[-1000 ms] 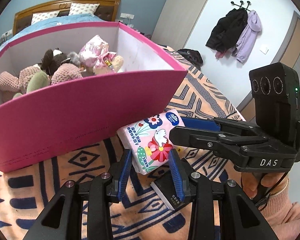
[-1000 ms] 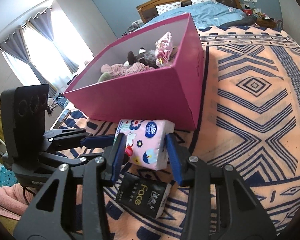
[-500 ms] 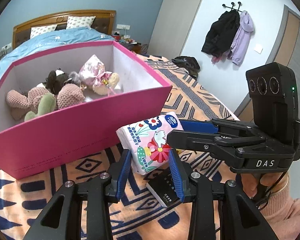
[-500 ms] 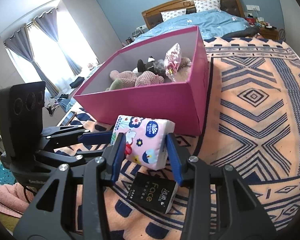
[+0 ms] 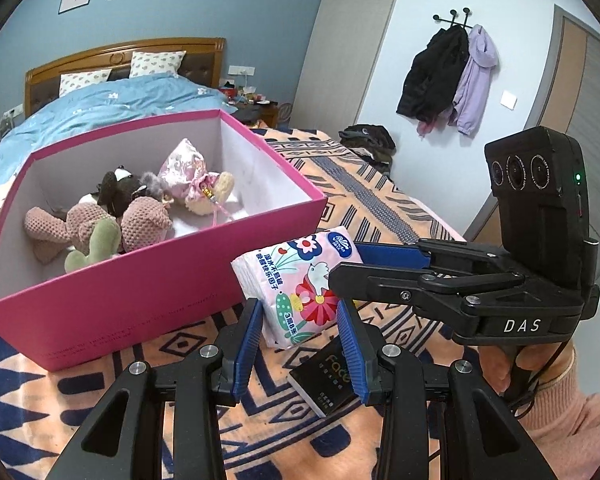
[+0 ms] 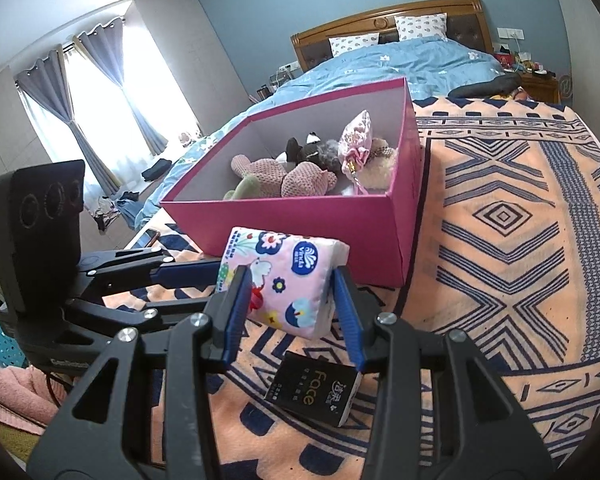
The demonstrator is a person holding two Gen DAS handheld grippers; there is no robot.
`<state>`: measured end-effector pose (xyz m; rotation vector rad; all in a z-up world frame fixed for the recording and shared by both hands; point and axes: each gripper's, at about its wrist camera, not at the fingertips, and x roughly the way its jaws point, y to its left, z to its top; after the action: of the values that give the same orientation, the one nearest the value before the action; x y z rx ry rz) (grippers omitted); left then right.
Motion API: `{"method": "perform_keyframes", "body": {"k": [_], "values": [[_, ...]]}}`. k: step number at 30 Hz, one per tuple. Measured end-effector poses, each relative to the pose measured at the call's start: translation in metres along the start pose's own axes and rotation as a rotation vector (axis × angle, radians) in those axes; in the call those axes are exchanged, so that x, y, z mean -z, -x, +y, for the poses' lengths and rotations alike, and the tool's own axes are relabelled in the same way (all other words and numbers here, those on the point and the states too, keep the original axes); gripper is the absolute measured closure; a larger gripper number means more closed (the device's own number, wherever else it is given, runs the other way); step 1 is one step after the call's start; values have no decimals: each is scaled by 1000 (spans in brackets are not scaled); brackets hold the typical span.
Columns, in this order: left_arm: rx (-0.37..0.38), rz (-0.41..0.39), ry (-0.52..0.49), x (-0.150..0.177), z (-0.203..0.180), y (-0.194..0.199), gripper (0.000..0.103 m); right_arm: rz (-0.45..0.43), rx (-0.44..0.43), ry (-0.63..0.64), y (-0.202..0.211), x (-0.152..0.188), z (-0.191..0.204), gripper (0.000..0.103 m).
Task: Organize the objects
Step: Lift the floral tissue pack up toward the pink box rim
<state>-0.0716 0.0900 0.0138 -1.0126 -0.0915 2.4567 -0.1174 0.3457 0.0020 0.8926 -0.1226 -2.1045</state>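
A pink flowered tissue pack (image 5: pixel 296 280) hangs above the patterned blanket, held from two sides. My left gripper (image 5: pixel 300 312) is shut on its near end. My right gripper (image 6: pixel 290 292) is shut on the same pack (image 6: pixel 288 272), and from the left wrist view it (image 5: pixel 348 264) reaches in from the right. A black "Face" tissue pack (image 6: pixel 316 388) lies flat on the blanket just under the lifted one. Beyond them stands the open pink box (image 5: pixel 180 292) holding several plush toys (image 5: pixel 112 216).
The orange and navy blanket (image 6: pixel 500 216) covers the bed's foot, with the blue duvet and wooden headboard (image 6: pixel 388 20) behind the box. Coats hang on a wall rack (image 5: pixel 448 76). A person's hand in a pink sleeve (image 5: pixel 556 408) holds the right gripper.
Both grippers have risen together with the pink tissue pack between them. The box now sits lower in both views and more of its inside shows.
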Motion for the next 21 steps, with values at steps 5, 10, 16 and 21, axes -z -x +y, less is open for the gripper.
{"method": "perform_keyframes", "body": {"k": [5, 10, 16, 21], "values": [[1, -11, -8, -3, -1, 3, 65, -10, -1, 6, 4, -3, 2, 58], [-3, -21, -16, -6, -2, 6, 65, -19, 3, 15, 6, -7, 3, 58], [-6, -34, -19, -12, -1, 11, 65, -34, 7, 31, 8, -13, 6, 58], [-12, -43, -27, -16, 0, 14, 65, -41, 9, 41, 9, -17, 8, 58]]}}
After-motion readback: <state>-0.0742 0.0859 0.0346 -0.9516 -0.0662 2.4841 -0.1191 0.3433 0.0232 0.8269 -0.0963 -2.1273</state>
